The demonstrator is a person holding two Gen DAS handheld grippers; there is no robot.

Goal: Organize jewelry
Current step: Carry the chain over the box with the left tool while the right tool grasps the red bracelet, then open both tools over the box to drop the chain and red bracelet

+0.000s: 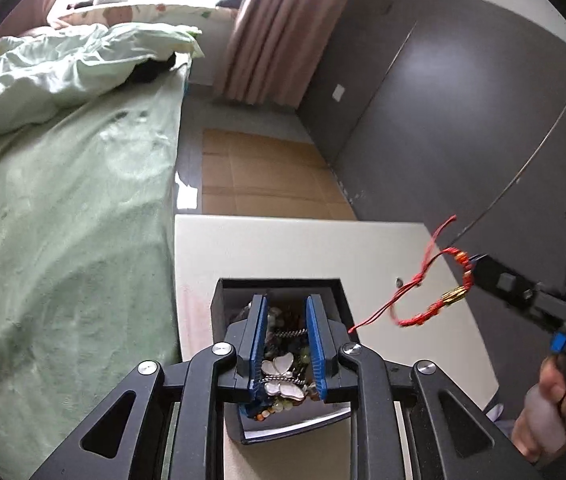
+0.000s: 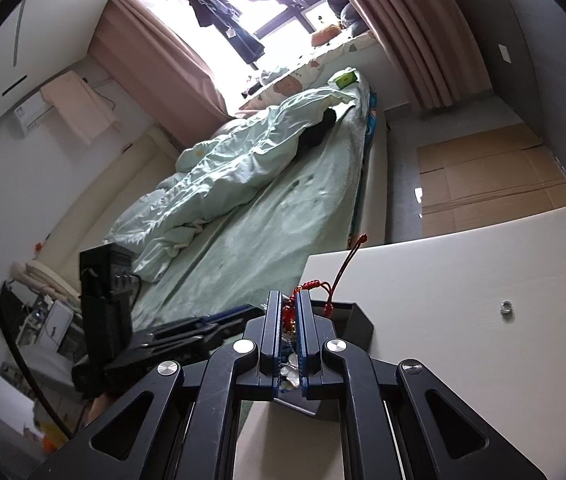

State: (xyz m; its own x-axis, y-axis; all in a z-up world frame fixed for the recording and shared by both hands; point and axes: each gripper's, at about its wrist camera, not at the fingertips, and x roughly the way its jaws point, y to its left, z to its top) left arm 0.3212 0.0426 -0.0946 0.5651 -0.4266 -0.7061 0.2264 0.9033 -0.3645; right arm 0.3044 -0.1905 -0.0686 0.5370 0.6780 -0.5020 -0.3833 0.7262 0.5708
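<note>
A black jewelry box (image 1: 279,282) stands on the white table (image 1: 283,244), filled with beads, chains and a white butterfly piece (image 1: 283,376). My left gripper (image 1: 285,300) hangs right over the box, its blue-padded fingers apart around the pile and pressing nothing. To the right, my right gripper (image 1: 477,260) is shut on a red cord bracelet (image 1: 455,295) with a gold bead, whose loop and loose cords dangle above the table. In the right wrist view the right gripper (image 2: 287,300) pinches the red bracelet (image 2: 309,285) above the box (image 2: 357,314), and the left gripper (image 2: 243,314) reaches in from the left.
A small silver ring (image 1: 399,281) lies on the table to the right of the box, also the ring (image 2: 505,307). A bed with green sheets (image 1: 63,220) borders the table's left side. Cardboard (image 1: 263,172) covers the floor beyond, with a dark wardrobe (image 1: 443,120) at right.
</note>
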